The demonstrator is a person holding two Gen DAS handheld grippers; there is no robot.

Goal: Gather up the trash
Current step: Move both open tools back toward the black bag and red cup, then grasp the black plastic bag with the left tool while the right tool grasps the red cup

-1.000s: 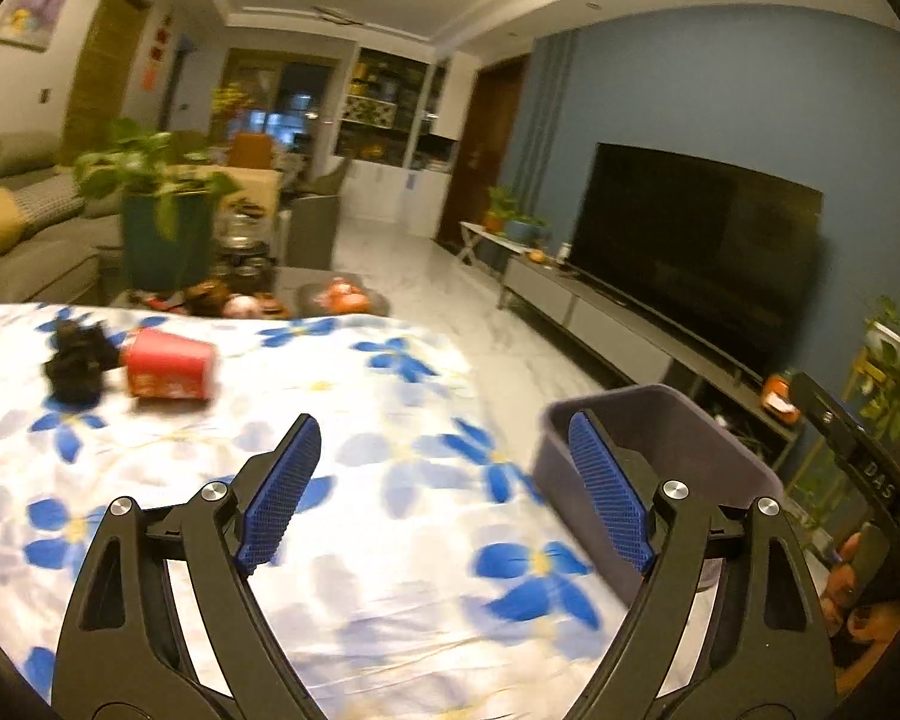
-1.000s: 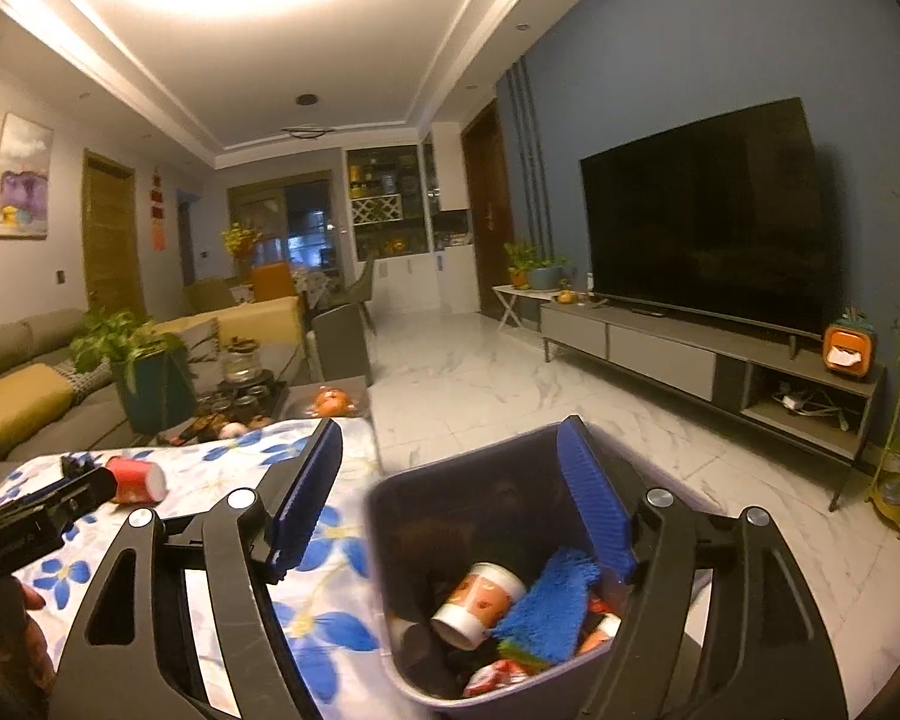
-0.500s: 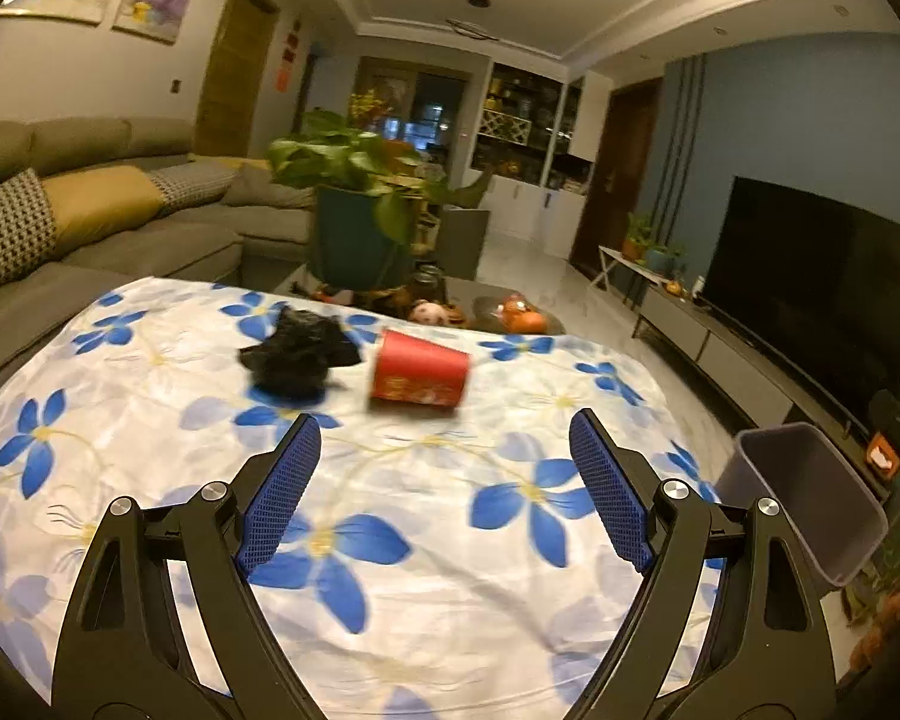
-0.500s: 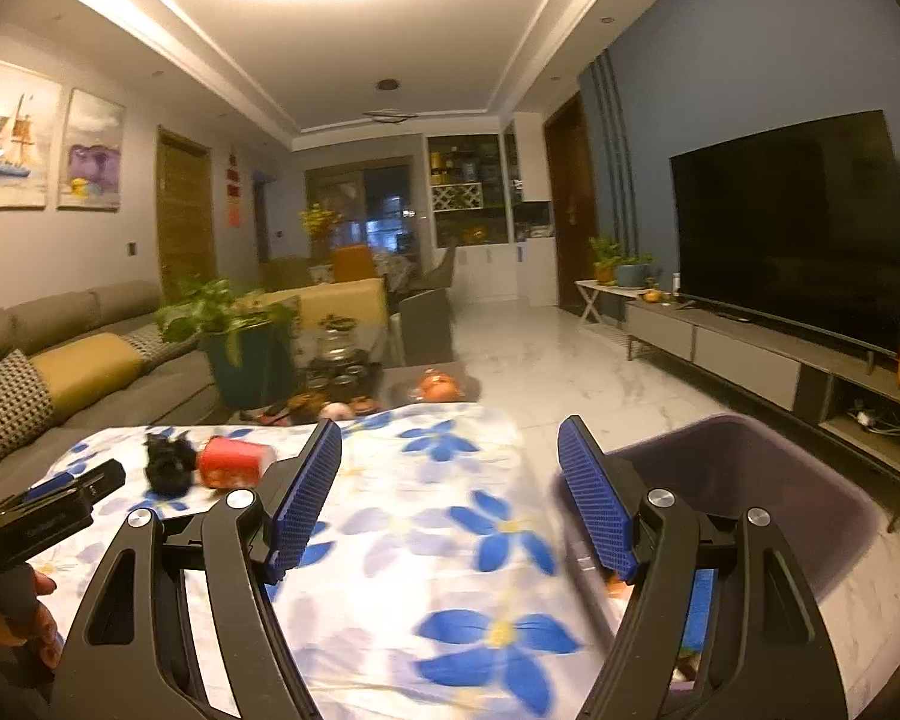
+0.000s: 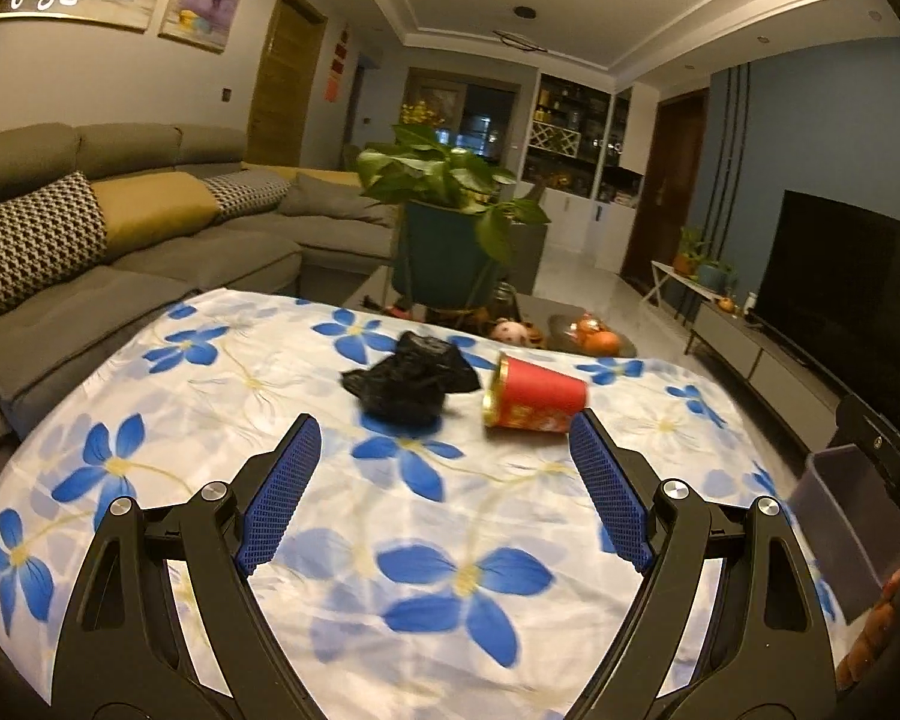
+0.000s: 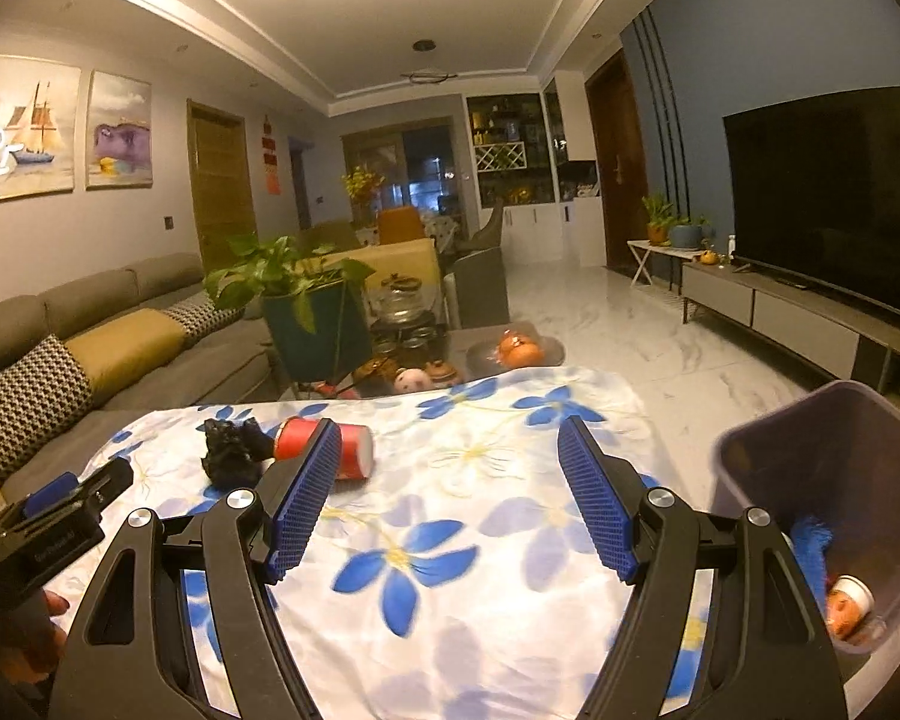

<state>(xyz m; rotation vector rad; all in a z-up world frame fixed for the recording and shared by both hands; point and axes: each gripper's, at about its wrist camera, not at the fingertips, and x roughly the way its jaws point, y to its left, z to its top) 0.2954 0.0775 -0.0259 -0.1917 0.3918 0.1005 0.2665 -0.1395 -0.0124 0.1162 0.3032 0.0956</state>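
Flowered tablecloth [image 5: 390, 540], red cup [image 5: 537, 403], black bag [image 5: 411, 381]

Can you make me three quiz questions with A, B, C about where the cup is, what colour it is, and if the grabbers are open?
1. Where is the cup?
A. in the bin
B. on the cloth, beside the black bag
C. on the sofa

2. What colour is the cup?
A. red
B. green
C. white

3. How is the left gripper?
A. shut on the cup
B. shut on the bag
C. open, empty

Answers: B, it lies on its side on the cloth by the bag; A, its wall is red; C, its fingers stand wide apart.
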